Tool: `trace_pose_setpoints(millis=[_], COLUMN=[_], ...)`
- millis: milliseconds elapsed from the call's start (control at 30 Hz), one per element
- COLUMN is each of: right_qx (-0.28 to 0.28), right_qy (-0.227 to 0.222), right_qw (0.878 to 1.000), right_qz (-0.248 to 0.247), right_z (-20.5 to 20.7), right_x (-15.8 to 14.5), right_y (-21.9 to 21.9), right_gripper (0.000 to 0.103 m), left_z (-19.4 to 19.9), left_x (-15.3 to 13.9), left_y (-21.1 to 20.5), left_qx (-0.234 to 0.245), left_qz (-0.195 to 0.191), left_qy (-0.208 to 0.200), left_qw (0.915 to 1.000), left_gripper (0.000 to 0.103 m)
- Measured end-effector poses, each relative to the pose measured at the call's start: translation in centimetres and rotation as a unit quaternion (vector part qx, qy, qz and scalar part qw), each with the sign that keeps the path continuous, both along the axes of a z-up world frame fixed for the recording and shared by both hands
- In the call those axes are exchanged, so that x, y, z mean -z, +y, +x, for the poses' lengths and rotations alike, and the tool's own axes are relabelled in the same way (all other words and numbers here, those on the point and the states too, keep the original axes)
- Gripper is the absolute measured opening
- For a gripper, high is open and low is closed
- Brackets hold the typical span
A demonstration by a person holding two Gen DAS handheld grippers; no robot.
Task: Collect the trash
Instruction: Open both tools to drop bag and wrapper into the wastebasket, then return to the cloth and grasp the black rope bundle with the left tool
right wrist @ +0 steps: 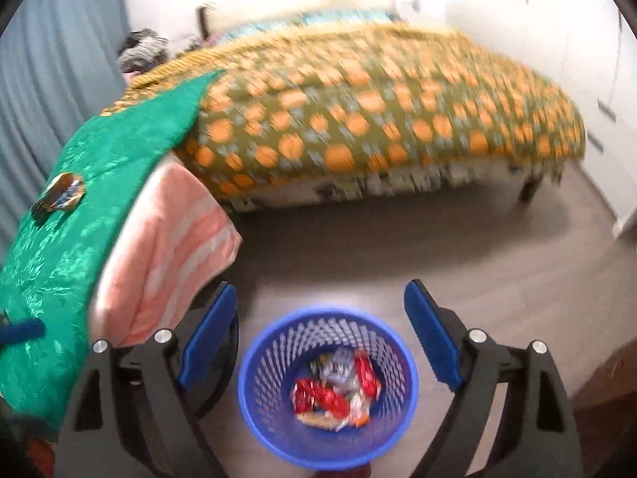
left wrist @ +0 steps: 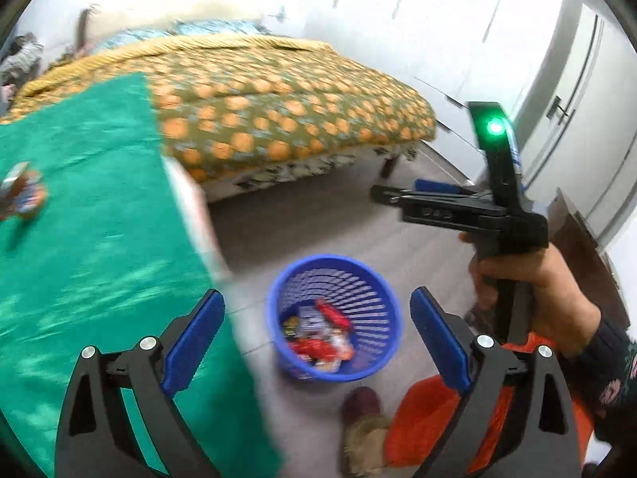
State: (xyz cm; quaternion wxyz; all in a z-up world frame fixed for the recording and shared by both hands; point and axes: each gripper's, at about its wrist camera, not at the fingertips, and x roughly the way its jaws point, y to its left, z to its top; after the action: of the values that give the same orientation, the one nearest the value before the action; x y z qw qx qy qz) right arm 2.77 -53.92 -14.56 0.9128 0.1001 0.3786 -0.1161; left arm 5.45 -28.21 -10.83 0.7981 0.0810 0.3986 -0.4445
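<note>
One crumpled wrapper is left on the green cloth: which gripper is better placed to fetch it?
Left, probably. The left gripper, open and empty, hangs at the green cloth's edge; the crumpled wrapper lies ahead-left. The right gripper hangs over the blue plastic basket.

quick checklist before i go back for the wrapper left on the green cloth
1. Left claw open and empty: ok.
2. Right claw open and empty: ok.
3. Blue basket upright on the floor, wrappers inside: ok.
4. Wrapper on the green cloth in sight: ok, though blurred.
5. More trash beyond that one: cannot tell.
6. Foot close to the basket, risk of knocking it: not ok.
</note>
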Motion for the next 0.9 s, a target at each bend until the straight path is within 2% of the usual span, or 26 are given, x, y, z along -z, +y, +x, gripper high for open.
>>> trace_pose_setpoints(millis=[67, 200, 367, 433, 567, 700, 767, 900], right_qx=[-0.028, -0.091, -0.197, -0.219, -0.241, -0.261, -0.272, -0.285], right_qy=[-0.009, -0.001, 0.01, 0.012, 0.012, 0.035, 0.047, 0.058], right_qw=[0.999, 0.995, 0.979, 0.975, 0.97, 0.965, 0.961, 0.957], right_qz=[-0.025, -0.036, -0.049, -0.042, -0.022, -0.002, -0.007, -0.015], right_z=[0.8, 2.3, 4.4, 5.5, 8.8, 12.6, 13.6, 14.0], right_x=[-0.6, -0.8, -1.0, -1.0, -0.6, 0.9, 1.7, 2.5], right_y=[2.8, 8.5, 18.6, 21.5, 26.7, 30.7, 32.0, 32.9], right_gripper=[0.085, 0.086, 0.088, 0.088, 0.088, 0.088, 0.088, 0.09], left_z=[1.1, 4.0, 8.3, 10.1, 12.3, 13.8, 15.1, 18.9], left_x=[-0.1, 0.8, 2.0, 2.6, 3.6, 4.2, 4.1, 3.2], left_y=[3.6, 10.3, 18.8, 21.6, 24.9, 26.6, 27.2, 27.5], left_qx=[-0.025, -0.08, -0.152, -0.178, -0.21, -0.215, -0.209, -0.206], left_qz=[0.013, 0.047, 0.08, 0.097, 0.097, 0.089, 0.091, 0.108], left_qy=[-0.011, -0.021, -0.016, -0.013, 0.013, 0.038, 0.035, 0.0], left_qw=[0.9995, 0.9955, 0.985, 0.9791, 0.9729, 0.9717, 0.9731, 0.9725], left_gripper=[0.094, 0.094, 0.094, 0.094, 0.094, 0.094, 0.094, 0.094])
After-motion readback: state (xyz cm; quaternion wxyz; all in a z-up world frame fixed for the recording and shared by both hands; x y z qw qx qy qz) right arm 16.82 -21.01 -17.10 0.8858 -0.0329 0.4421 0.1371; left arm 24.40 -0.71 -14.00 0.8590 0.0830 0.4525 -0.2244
